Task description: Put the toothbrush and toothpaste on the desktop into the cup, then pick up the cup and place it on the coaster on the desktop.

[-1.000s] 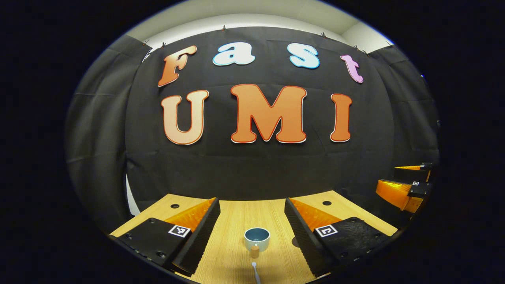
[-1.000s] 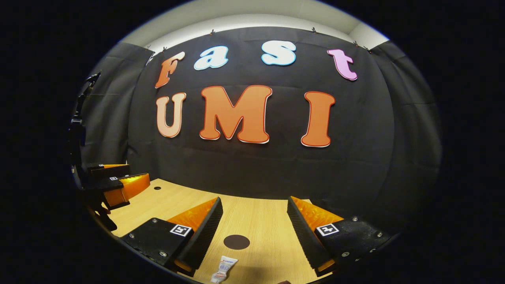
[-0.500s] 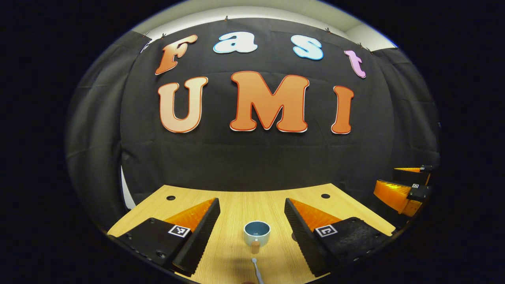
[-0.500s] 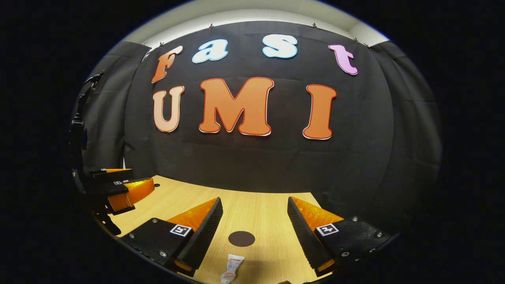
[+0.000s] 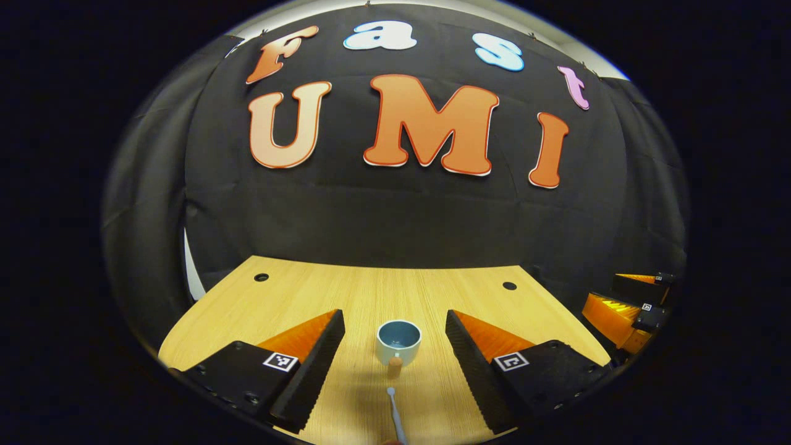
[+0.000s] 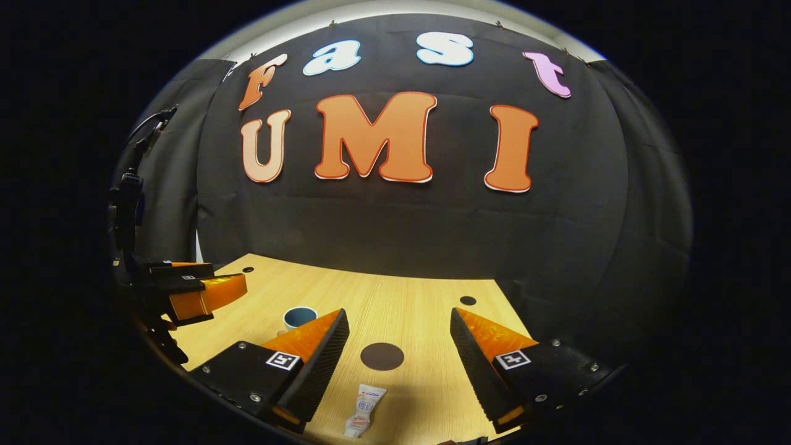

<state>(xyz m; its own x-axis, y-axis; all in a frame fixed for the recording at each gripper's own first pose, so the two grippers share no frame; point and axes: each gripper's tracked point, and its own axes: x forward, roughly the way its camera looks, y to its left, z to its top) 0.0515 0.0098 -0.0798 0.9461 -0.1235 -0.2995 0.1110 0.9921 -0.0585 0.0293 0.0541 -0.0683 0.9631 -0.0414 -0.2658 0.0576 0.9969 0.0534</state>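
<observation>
— So, where does the left gripper [image 5: 392, 346] stand?
— Its two fingers are spread wide with nothing between them pressing on anything — it hangs above the light wooden desk [image 5: 309, 296]. The small pale round cup with a blue inside [image 5: 398, 342] stands upright on the desk straight ahead, centred in the gap between the fingertips but beyond them. A short brown knob [image 5: 395, 366] sits just at the cup's near side.
— And the toothbrush?
— The slim white toothbrush [image 5: 395, 415] lies flat nearer the desk's front edge, in line with the cup, one end pointing toward it, not touching.
— The right gripper [image 6: 398, 346]?
— Also wide open, holding nothing. The small white toothpaste tube [image 6: 366, 410] lies flat by the front edge, between its fingers and slightly left of the middle. The dark round flat coaster [image 6: 382, 356] lies just beyond the tube, apart from it, in the middle of the gap.
— Can the right gripper view see the cup?
— Yes, farther left on the desk, partly behind the finger on the left [image 6: 309, 352], near the other gripper.
</observation>
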